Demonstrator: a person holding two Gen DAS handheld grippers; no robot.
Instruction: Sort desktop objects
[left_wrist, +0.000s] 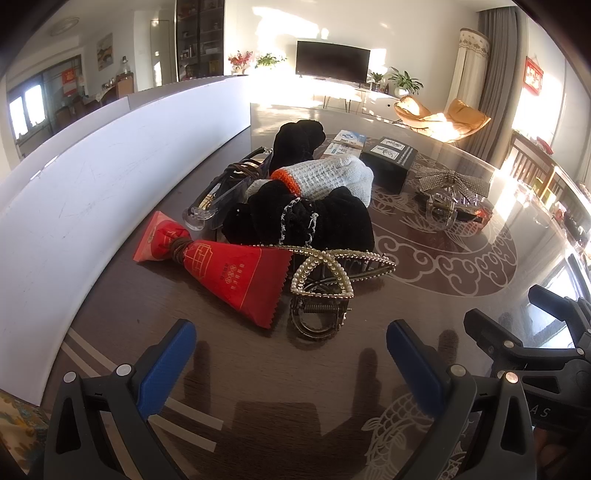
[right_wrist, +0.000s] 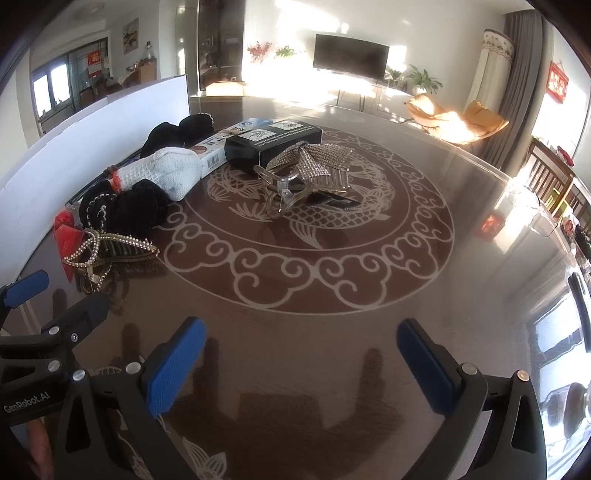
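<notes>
A white panel (left_wrist: 74, 192) is seen standing on edge along the left side of the dark patterned table (left_wrist: 461, 258). Just beside the panel, a clutter of objects is piled. At the near left of the pile, a red sachet (left_wrist: 225, 273) tied with a brown band lies flat on the table. Behind it, a pair of clear glasses (left_wrist: 218, 199) is partly covered by black velvet fabric (left_wrist: 325, 221). A white knitted glove (left_wrist: 332, 177) with an orange cuff rests on top of the fabric. A pearl-trimmed hair claw (left_wrist: 325, 284) lies in front of the fabric, touching the sachet's serrated edge.

Behind the pile, a blue-and-white box (right_wrist: 218, 142) and a black box (right_wrist: 273, 142) lie side by side. To the right, near the centre of the table pattern, a rhinestone bow claw clip (right_wrist: 310, 166) is found, well apart from the pile.

The left gripper (left_wrist: 291, 354) is held low over the table just short of the pearl-trimmed claw; its blue pads (left_wrist: 166, 369) are spread wide and nothing is held. The right gripper (right_wrist: 301, 354) is positioned over bare table short of the bow clip, its fingers (right_wrist: 177, 365) likewise wide apart and empty.
</notes>
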